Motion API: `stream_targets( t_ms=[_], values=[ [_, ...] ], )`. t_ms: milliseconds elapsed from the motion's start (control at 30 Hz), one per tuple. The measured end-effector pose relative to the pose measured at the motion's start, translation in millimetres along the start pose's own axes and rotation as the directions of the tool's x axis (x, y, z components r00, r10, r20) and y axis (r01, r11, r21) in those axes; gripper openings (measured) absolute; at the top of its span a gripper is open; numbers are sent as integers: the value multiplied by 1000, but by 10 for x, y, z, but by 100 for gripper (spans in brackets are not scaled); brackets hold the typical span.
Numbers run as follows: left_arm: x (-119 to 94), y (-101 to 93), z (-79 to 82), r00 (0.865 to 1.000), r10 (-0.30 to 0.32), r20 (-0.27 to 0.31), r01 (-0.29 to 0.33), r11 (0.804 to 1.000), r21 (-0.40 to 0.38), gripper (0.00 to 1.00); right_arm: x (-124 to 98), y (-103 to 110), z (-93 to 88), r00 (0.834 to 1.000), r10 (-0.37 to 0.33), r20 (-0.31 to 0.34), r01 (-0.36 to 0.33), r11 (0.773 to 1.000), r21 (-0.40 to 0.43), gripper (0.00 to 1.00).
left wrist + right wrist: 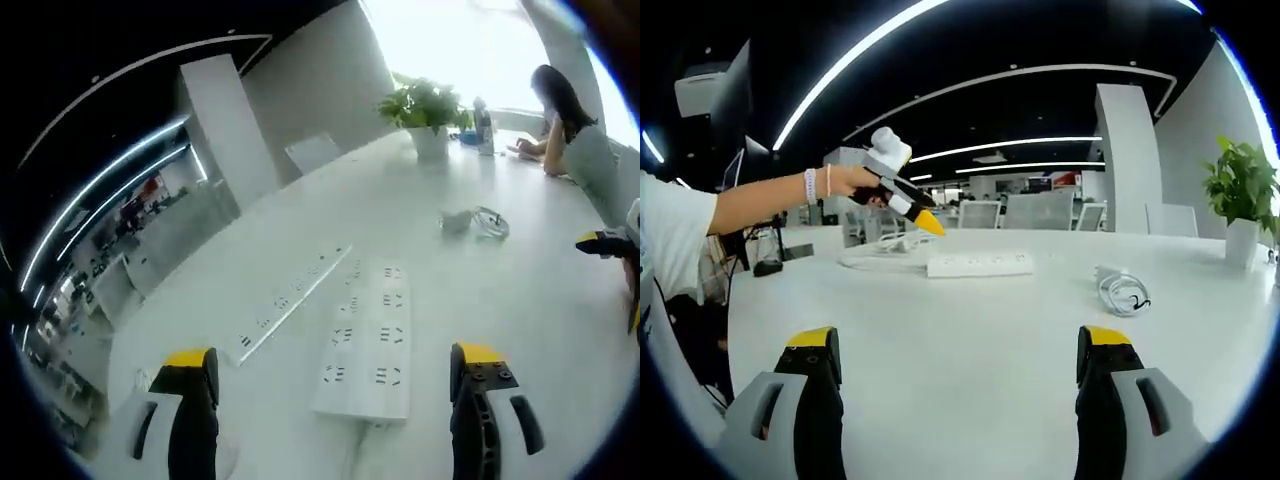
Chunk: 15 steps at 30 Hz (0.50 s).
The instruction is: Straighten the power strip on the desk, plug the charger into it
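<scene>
In the left gripper view, the left claw (337,385) is hovering wide open and empty over the near end of the white power strip (366,335), which is lying on the table (520,300) beside a slimmer strip (288,301). The right gripper view is looking across the table at the charger (1120,288) with its coiled cable, lying well apart from the power strip; the right claw (957,372) is gaping open, holding nothing.

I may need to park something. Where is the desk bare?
Bare desk lies between the right gripper and the power strip, and between strip and plant pot, apart from the charger. Left of the strip, its cable and the left gripper crowd it.
</scene>
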<state>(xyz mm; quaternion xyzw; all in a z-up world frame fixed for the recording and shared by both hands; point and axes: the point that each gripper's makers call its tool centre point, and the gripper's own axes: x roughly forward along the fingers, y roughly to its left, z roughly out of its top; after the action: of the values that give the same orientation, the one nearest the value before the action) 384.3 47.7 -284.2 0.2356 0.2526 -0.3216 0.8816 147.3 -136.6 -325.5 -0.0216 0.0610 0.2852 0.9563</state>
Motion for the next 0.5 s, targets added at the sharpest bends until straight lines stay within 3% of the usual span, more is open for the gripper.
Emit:
stream_targets(
  t_ms=[500],
  values=[
    [185, -135, -38, 996, -31, -89, 33, 999, 20, 99, -26, -38, 13, 1000, -3, -4, 3, 1000, 0, 97]
  ],
)
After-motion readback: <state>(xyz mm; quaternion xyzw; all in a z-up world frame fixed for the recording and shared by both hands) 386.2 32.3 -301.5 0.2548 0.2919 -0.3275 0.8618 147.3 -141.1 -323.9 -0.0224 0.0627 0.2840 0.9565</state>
